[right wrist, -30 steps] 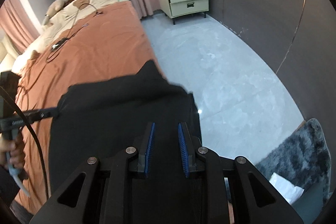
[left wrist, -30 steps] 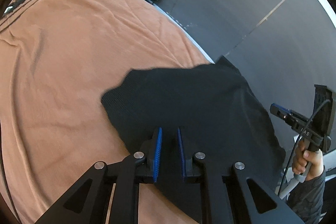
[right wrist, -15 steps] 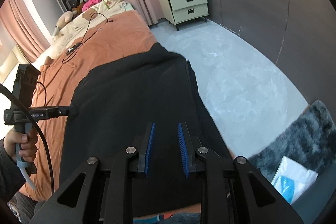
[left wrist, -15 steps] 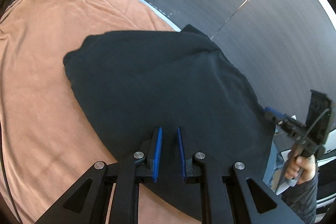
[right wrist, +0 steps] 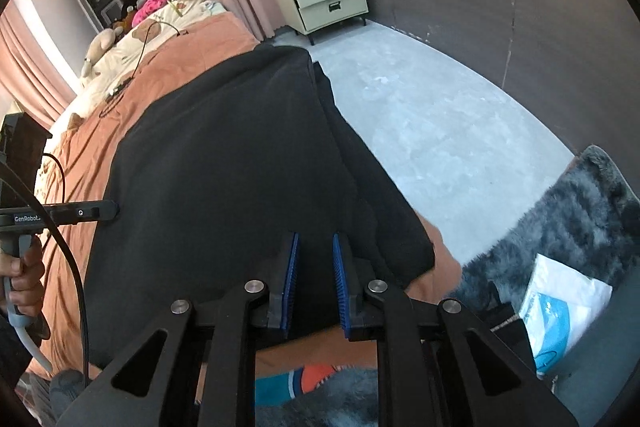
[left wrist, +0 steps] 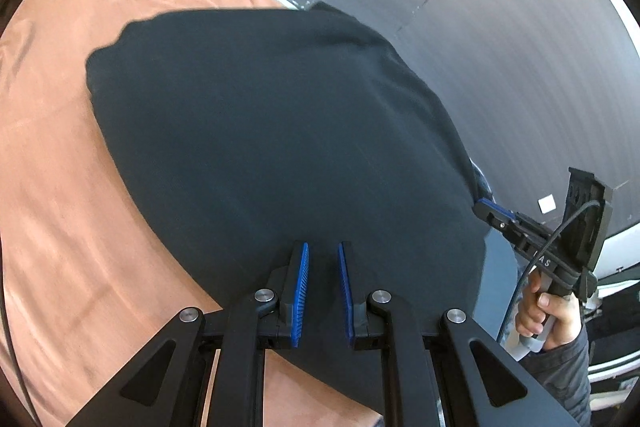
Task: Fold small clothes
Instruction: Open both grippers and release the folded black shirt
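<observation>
A black garment [left wrist: 280, 127] lies spread flat on the orange bed cover [left wrist: 72, 187], and one side reaches the bed's edge. My left gripper [left wrist: 322, 247] grips the garment's near hem, with black cloth between the blue pads. In the right wrist view the left gripper [right wrist: 114, 213] sits at the left edge of the garment [right wrist: 224, 167]. My right gripper [right wrist: 315, 237] is over the near right hem. Its jaws are closing with the black cloth between them. Seen from the left wrist, the right gripper [left wrist: 482, 205] pinches the garment's right corner.
A pale two-drawer nightstand [right wrist: 328, 3] stands by the dark wall, past the grey floor [right wrist: 440, 107]. A furry grey rug [right wrist: 560, 219] with a white plastic bag [right wrist: 560, 291] lies at the right. Soft toys [right wrist: 100, 47] and a cable lie at the bed's far end.
Both grippers drew back toward the near edge of the bed, and the black garment came with them. It now lies spread out and fills more of both views. The right jaws have narrowed.
</observation>
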Available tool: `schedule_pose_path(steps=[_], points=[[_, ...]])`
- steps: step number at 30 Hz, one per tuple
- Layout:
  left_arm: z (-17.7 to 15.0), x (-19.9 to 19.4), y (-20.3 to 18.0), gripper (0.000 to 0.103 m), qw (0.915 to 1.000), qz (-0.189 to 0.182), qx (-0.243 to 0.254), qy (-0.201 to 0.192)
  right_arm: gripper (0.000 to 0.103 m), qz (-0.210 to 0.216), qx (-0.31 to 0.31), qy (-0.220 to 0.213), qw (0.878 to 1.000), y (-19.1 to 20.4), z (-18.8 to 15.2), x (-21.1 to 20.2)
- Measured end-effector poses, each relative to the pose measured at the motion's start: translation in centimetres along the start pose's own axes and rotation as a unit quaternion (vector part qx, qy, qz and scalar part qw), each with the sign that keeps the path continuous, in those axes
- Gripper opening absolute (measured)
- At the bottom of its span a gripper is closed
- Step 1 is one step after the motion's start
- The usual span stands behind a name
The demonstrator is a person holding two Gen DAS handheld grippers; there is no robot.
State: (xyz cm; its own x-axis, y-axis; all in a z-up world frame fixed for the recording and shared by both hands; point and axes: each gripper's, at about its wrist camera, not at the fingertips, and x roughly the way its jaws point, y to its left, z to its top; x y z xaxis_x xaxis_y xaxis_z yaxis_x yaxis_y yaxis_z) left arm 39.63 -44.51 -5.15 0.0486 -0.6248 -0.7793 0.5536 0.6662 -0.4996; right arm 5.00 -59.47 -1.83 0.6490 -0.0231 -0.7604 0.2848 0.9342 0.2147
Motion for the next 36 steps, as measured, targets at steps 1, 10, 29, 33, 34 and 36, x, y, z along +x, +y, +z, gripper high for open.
schedule_pose_path(steps=[1,10,29,33,34,36], points=[[-0.2,0.1,-0.3,0.015,1.0,0.0,0.002,0.002,0.013,0.0,0.004,0.004,1.0,0.0,-0.2,-0.3],[-1.8,-0.7,-4.2,0.017,0.9999,-0.005,0.011,0.005,0.033,-0.014,0.026,0.0,1.0,2.2,-0.8,-5.9],[-7.9,-12.7,-7.8,0.103,0.9916,0.07,0.034,-0.103,0.1,-0.042,0.001,-0.046,0.998,8.1,-6.2,-15.0],[-10.5,-16.2,-8.4,0.103,0.9876,0.081,0.043,-0.128,0.1,-0.048,0.005,-0.067,0.997,8.5,-7.6,-16.8],[-11.0,-16.9,-8.5,0.103,0.9869,0.082,0.044,-0.132,0.1,-0.049,0.005,-0.073,0.996,8.9,-8.1,-17.3],[-12.3,-18.3,-8.8,0.103,0.9856,0.083,0.047,-0.14,0.102,-0.053,0.002,-0.086,0.995,9.9,-9.3,-18.4]])
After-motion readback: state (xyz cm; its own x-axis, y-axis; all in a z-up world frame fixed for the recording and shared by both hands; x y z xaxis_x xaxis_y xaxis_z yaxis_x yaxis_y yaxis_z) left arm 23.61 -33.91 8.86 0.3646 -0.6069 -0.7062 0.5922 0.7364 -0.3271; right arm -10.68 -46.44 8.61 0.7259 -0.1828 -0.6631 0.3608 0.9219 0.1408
